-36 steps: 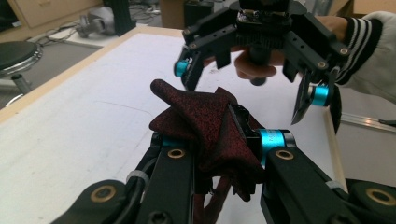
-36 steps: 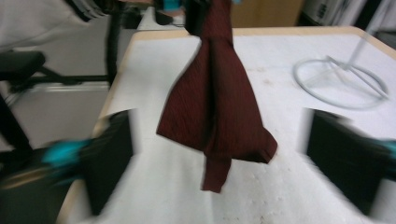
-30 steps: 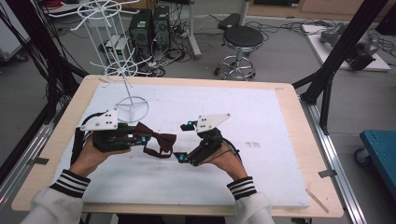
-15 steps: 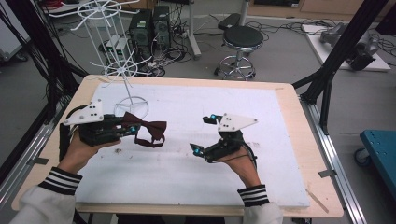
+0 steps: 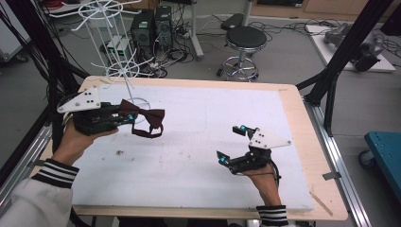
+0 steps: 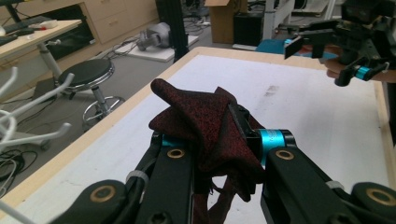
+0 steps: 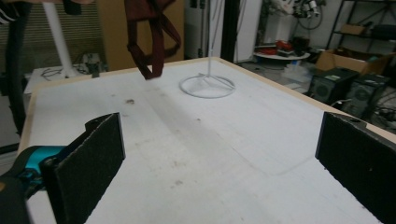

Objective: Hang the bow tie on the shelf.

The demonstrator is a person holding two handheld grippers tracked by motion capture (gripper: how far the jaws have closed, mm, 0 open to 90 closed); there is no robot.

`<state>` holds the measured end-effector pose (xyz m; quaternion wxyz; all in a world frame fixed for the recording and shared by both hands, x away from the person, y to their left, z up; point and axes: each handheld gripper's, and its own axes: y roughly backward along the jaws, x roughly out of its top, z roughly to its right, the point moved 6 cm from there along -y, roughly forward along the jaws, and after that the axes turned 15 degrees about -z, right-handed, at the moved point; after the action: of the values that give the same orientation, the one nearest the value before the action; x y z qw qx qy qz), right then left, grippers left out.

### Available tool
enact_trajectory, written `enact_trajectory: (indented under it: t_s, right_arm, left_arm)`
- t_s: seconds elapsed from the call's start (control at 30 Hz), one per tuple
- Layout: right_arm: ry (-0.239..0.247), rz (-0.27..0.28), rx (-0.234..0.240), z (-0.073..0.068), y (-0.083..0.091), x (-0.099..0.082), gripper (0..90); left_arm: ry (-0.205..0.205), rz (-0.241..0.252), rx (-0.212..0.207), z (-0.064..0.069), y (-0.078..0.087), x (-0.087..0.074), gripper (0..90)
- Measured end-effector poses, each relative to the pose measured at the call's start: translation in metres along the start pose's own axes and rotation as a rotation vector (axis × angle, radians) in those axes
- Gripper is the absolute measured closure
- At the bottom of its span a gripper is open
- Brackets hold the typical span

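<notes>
While the stand waits: a person at the counter lifts a dark red bow tie toward the white wire rack at the far left corner.

Left gripper: its jaws are clamped tight on the knot of the bow tie, fabric bunched between them in the left gripper view; the wings flare out past the jaws and the neck strap hangs in a loop below, clear of the counter.

Right gripper: off toward the near right of the counter, well apart from the tie; jaws spread wide with nothing between them, only bare white surface showing past the pads.

Where the tie is: in the air, just beside the rack's ring base, strap dangling.

Step in hand, as I judge it: carrying the tie up to hang it on one of the rack's arms.

Doing it well: keep the grip on the knot, raise the tie so the strap loop hangs open, then steer the loop over an arm's tip rather than pushing the bow into the wires. The light rack could tip if bumped; the free gripper might steady it.
</notes>
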<state>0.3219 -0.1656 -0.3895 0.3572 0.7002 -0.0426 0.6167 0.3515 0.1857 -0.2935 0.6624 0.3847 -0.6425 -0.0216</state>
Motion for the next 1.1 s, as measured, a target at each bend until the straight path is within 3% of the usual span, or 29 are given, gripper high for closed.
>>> enact_trajectory:
  t_s: [0.37,0.87,1.1]
  right_arm:
    - [-0.045,0.068,-0.12,0.013,0.024,-0.024,0.6]
    - [-0.132,0.122,-0.186,0.023,0.04,-0.053,0.6]
    - [-0.157,0.162,-0.224,0.028,0.046,-0.063,0.6]
  left_arm:
    - [0.017,-0.02,0.066,-0.022,0.007,0.012,80.2]
    - [0.021,-0.077,0.136,-0.05,0.007,0.027,80.2]
    - [0.054,-0.084,0.165,-0.064,0.005,0.027,80.3]
